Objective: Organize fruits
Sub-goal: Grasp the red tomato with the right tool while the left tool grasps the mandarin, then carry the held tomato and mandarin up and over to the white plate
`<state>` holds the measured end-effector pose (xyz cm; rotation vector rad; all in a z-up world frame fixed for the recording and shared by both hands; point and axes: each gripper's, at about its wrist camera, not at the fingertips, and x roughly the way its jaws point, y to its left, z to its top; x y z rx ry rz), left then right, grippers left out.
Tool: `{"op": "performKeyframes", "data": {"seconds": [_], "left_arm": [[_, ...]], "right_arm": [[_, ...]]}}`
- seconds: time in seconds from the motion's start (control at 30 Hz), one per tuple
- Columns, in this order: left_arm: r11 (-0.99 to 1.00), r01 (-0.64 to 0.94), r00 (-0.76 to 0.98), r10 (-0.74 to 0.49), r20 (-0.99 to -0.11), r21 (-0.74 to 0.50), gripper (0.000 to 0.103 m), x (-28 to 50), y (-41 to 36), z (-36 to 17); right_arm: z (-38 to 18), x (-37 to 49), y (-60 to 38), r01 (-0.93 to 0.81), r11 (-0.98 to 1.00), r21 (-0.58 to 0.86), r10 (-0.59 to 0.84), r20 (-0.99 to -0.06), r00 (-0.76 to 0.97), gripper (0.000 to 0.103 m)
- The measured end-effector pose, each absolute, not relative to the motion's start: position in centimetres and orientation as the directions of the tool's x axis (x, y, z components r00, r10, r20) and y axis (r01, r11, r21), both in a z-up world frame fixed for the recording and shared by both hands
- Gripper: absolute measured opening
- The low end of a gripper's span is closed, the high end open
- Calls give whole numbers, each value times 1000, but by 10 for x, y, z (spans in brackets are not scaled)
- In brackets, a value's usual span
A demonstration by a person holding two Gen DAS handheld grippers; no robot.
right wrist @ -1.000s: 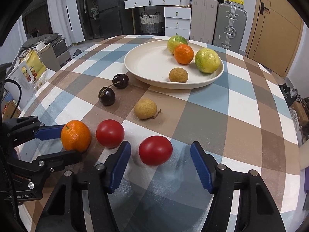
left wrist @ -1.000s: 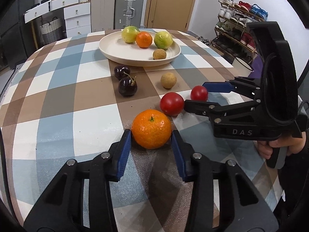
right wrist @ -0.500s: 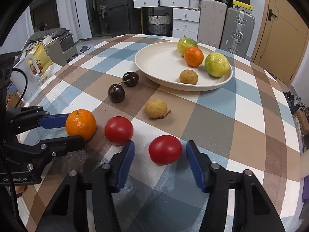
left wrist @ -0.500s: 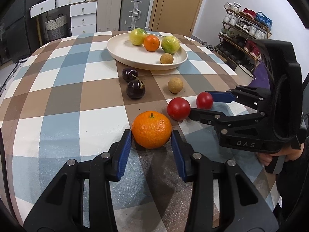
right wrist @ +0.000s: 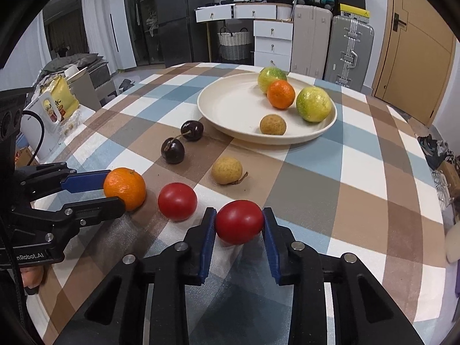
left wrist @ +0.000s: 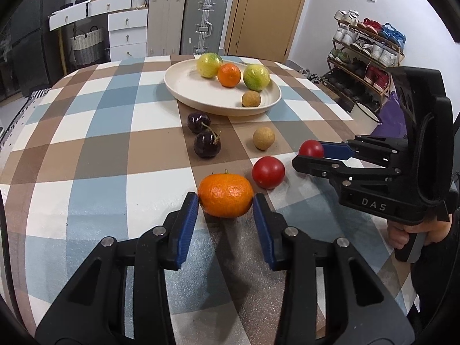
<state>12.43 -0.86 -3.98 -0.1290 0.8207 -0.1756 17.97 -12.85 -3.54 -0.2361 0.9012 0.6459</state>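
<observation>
Left gripper (left wrist: pixel 225 205): its blue pads sit on either side of the orange (left wrist: pixel 225 195), touching its flanks; jaws closing on it, the fruit right at the fingertips, low on the checked worktop (left wrist: pixel 100 149).
Right gripper (right wrist: pixel 239 224): blue pads pressed against both sides of the near red tomato (right wrist: pixel 239 222); jaws closing, the tomato caught between the tips.
Orange, seen from the right wrist view: at far left, between the left gripper's two fingers, the blue upper finger (right wrist: pixel 86 180) alongside it.
Second red tomato (right wrist: pixel 177 201): free on the worktop, between the orange and the held tomato, near both, touched by neither gripper.
Tan round fruit (right wrist: pixel 227 170): loose on the worktop just beyond the two tomatoes, a dry stem at its side.
Dark cherries (right wrist: pixel 172 150): two, joined by stems, lying on a brown square between the tan fruit and the plate (right wrist: pixel 230 106).
Plate: cream, shallow, at the far middle of the worktop, well apart from both grippers.
On the plate: two yellow-green fruits (right wrist: pixel 313 104), a small orange (right wrist: pixel 281 94) between them, and a small tan fruit (right wrist: pixel 272 125) near the front rim.
Person's hand (left wrist: pixel 402 234): wrapped round the right gripper's handle at the right edge of the left wrist view.
Room: suitcases (left wrist: pixel 205 24) and white drawers behind the worktop, a shoe rack (left wrist: pixel 365 57) to the right.
</observation>
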Motion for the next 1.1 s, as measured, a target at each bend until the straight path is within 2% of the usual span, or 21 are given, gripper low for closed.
{"op": "performKeyframes", "data": {"seconds": [0.17,0.7,1.1], "left_arm": [[979,103,682,-197,-704,-174,30,123,-5,-33],[982,80,638,-183,-748,-172,37,152,-6,-45],[975,86,670,-208,-713,-203,36,159,-4,-39]], "right_arm": [[-24,181,-131,-611,787,89,448,-764,465,32],[-23,183,-133,-615,783,88,454,-757,470,32],[-19,189,-143,-608,786,113,476,-738,478,32]]}}
